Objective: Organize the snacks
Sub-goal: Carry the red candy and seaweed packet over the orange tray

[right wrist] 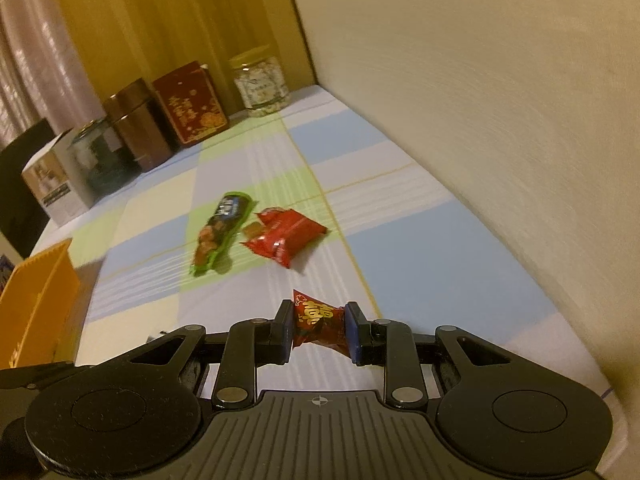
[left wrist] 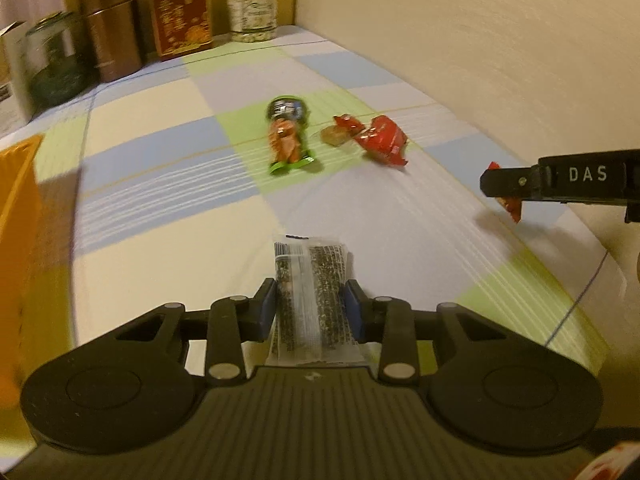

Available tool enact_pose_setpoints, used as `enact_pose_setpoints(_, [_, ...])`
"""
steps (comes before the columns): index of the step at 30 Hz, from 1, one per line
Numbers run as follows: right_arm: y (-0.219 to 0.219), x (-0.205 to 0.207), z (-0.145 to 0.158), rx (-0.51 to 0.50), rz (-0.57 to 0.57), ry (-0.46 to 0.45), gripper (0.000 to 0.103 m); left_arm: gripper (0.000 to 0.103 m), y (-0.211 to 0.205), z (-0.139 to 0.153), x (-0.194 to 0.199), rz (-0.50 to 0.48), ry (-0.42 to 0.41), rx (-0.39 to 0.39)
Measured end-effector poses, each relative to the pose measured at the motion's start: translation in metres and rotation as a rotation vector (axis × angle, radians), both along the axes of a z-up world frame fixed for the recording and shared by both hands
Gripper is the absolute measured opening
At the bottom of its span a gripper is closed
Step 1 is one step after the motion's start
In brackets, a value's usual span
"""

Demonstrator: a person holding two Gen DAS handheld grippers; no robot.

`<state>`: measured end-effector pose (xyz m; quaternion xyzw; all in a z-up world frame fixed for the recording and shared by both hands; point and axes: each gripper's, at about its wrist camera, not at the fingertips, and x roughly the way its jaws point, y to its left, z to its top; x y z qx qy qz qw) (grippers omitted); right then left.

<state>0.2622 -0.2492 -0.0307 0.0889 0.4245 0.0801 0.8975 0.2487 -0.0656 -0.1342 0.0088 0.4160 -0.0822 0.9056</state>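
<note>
Left gripper (left wrist: 311, 304): closed on a clear seaweed snack packet (left wrist: 310, 300), blue pads pressed against its two long sides; much of the packet sticks out ahead of the fingertips.
Right gripper (right wrist: 318, 330): jaws nearly shut, pinching a small red candy (right wrist: 316, 322) at its twisted wrapper, above the checked tablecloth (right wrist: 420, 240); the left wrist view shows the same candy peeking from the fingertips.
Still on the cloth: a green-wrapped snack bar (left wrist: 289, 136), a small brown sweet (left wrist: 334, 136) and a red snack packet (left wrist: 384, 138), lying close together in the middle, well apart from both grippers.
Likely destination: an orange bin (right wrist: 38, 304) at the left edge, judged the place for sorted snacks.
Risk, left: the slippery film could slide or fold between the pads, as the grip is only on the packet's edges.
Risk, right: the candy may twist free, held by crinkled wrapper alone.
Risk, crossing: both hands heading to the bin at once could collide.
Risk, backdrop: tins and a jar (right wrist: 262, 82) along the far side look safely distant.
</note>
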Motion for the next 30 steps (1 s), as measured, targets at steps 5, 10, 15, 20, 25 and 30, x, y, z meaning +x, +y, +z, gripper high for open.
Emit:
enact_pose_setpoints(5, [0.016, -0.014, 0.014, -0.063, 0.050, -0.027, 0.027, 0.032, 0.019, 0.019, -0.027, 0.050, -0.009, -0.030])
enact_pose_setpoints(10, [0.031, -0.035, 0.029, -0.054, 0.077, -0.032, 0.027, 0.032, 0.039, 0.037, -0.053, 0.094, -0.016, -0.047])
enact_pose_setpoints(15, [0.055, -0.057, 0.040, -0.058, 0.118, -0.037, 0.027, 0.032, 0.057, 0.055, -0.078, 0.132, -0.028, -0.049])
enact_pose_setpoints(20, [0.081, -0.080, 0.048, -0.043, 0.154, -0.040, 0.027, 0.032, 0.077, 0.073, -0.102, 0.158, -0.049, -0.051])
enact_pose_setpoints(25, [0.107, -0.096, 0.054, -0.031, 0.191, -0.038, 0.027, 0.032, 0.096, 0.086, -0.121, 0.183, -0.065, -0.056])
enact_pose_setpoints(30, [0.135, -0.107, 0.062, -0.027, 0.234, -0.045, 0.027, 0.032, 0.118, 0.098, -0.141, 0.214, -0.088, -0.063])
